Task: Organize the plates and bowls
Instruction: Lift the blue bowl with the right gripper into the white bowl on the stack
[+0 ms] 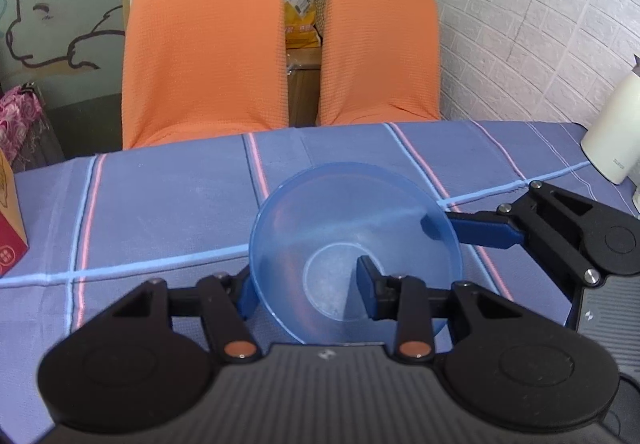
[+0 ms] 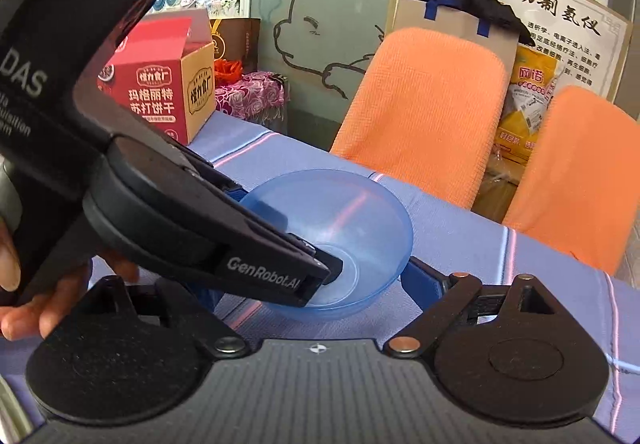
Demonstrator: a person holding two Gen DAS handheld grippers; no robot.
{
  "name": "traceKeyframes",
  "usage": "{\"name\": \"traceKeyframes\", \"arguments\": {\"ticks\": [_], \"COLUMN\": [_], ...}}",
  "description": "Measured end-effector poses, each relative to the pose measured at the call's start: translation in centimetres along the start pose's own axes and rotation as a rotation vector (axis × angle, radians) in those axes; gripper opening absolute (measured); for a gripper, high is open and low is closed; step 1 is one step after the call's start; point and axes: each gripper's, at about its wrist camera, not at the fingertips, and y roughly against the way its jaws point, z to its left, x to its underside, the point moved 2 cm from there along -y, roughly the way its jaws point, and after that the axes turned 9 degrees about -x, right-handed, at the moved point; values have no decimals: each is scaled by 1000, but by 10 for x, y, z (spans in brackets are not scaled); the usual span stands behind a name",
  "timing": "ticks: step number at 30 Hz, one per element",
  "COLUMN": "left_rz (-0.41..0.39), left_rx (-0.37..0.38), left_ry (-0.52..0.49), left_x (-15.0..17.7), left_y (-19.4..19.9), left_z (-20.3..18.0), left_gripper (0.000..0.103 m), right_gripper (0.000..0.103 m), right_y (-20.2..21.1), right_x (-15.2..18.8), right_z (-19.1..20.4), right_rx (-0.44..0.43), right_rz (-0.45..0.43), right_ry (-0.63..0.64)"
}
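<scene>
A translucent blue bowl stands upright on the striped blue tablecloth. My left gripper is open and straddles the bowl's near wall, with one finger inside over the base and the other outside. From the right, a blue finger of my right gripper reaches the bowl's rim. In the right wrist view, the right gripper is open, with the bowl just ahead between its fingers. The left gripper crosses in front and hides the right gripper's left finger.
Two orange-covered chairs stand at the table's far edge. A red cracker box sits at the table's left end, and a white jug at its right. A hand holds the left gripper.
</scene>
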Motion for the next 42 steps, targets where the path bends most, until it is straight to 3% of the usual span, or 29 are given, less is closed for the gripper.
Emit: {"name": "traceKeyframes", "arguments": {"ticks": [6,13,19,28,37,40,41,42], "left_rz": [19,3,-15,4,26,17,2,-12], "left_rx": [49,109,174,284,251,216,198,184], "left_ry": [9,-8,-64,-164,-212,-224,-230,-236], "left_x": [2,13,41,108,154,159,160,161], "left_y": [21,68,112,153,162,158,159,160], "left_z": [-17,-59,-120,-216,-241,-239,-236,-236], "left_gripper": [38,39,41,49,49,63,74,75], "right_gripper": [79,79,79,80,80,80,80,80], "right_y": [21,80,141,221,232,231,232,232], "right_x": [-3,5,34,96,136,145,148,150], "right_z": [5,16,31,35,43,39,39,38], "right_rx": [33,75,144,216,193,165,160,156], "right_rz": [19,21,27,34,-2,-2,5,10], "right_ry": [7,4,-12,-91,-135,-173,-188,-200]}}
